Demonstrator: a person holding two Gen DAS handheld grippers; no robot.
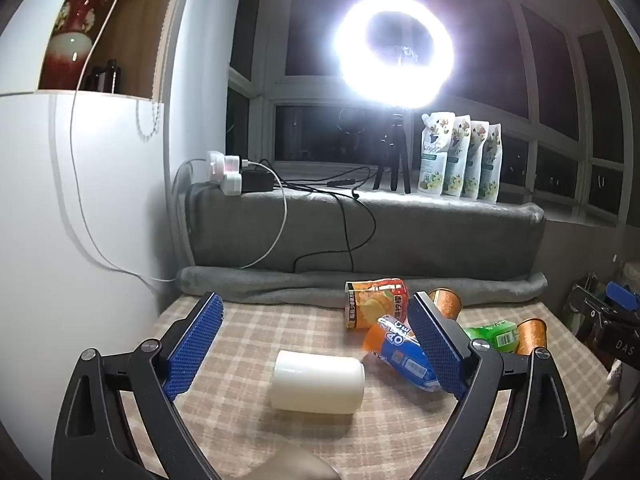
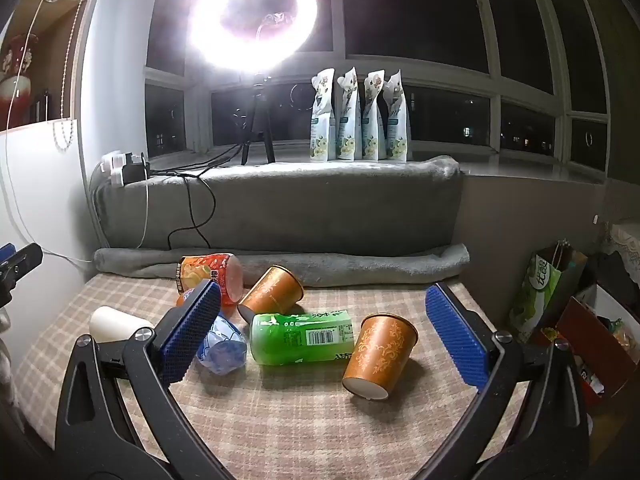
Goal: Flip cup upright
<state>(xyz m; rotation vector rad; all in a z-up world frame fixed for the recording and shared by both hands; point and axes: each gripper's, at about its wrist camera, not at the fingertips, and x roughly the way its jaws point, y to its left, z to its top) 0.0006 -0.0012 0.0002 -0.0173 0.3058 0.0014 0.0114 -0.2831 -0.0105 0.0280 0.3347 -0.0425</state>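
White plastic cup lies on its side on the beige checked tablecloth, between the left gripper's blue-padded fingers w/o touching either; fingers spread wide, holding nothing. Right gripper also wide open & empty, hovering over a clutter pile: green plastic bottle on its side, brown patterned paper cup tipped over just beside it w/ base toward the camera, second brown paper cup tipped behind, orange snack canister lying at the back, crumpled blue-label bottle partly hidden by the right gripper's left finger. In the right wrist view the white cup sits well to the left of the pile. Behind: grey blanket over a ledge, bright ring light on a tripod, four white refill pouches in a row.
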